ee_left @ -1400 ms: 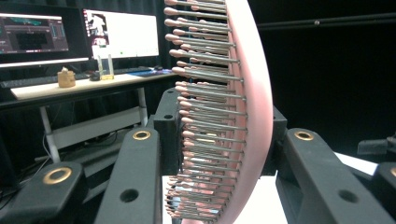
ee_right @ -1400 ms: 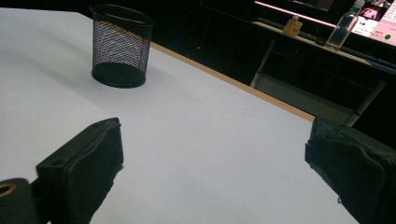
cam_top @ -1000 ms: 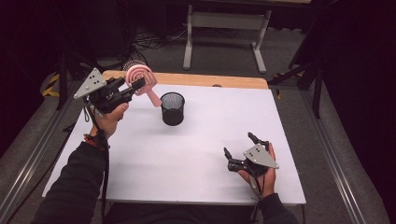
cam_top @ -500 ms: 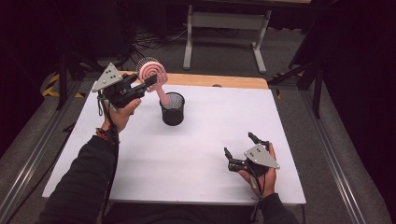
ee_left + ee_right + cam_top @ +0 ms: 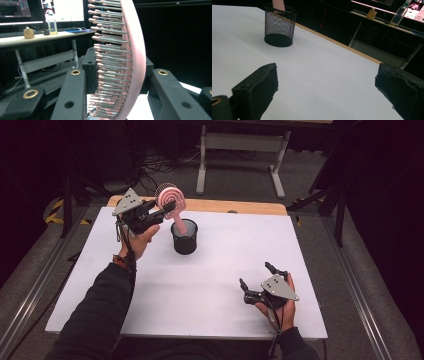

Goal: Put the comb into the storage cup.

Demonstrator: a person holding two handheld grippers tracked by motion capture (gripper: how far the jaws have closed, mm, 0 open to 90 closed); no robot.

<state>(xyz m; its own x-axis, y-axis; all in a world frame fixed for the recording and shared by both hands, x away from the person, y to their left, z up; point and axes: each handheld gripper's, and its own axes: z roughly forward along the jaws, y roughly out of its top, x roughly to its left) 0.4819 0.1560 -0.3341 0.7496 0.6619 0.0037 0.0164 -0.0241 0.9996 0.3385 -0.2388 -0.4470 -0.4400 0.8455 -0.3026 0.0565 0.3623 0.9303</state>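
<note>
Pink hairbrush (image 5: 172, 202) is clamped by its head in the left tool (image 5: 162, 211), handle pointing down into the black mesh cup (image 5: 184, 238) near the back of the desk (image 5: 215, 270). Left tool view confirms both jaws pressed on the brush head (image 5: 117, 62). Step in hand, as I read it: dropping the brush into the cup, handle first. Next move needs a bit more lowering until the handle seats, then release. Right tool (image 5: 260, 282) rests on the desk near the front right, jaws apart, empty.
</note>
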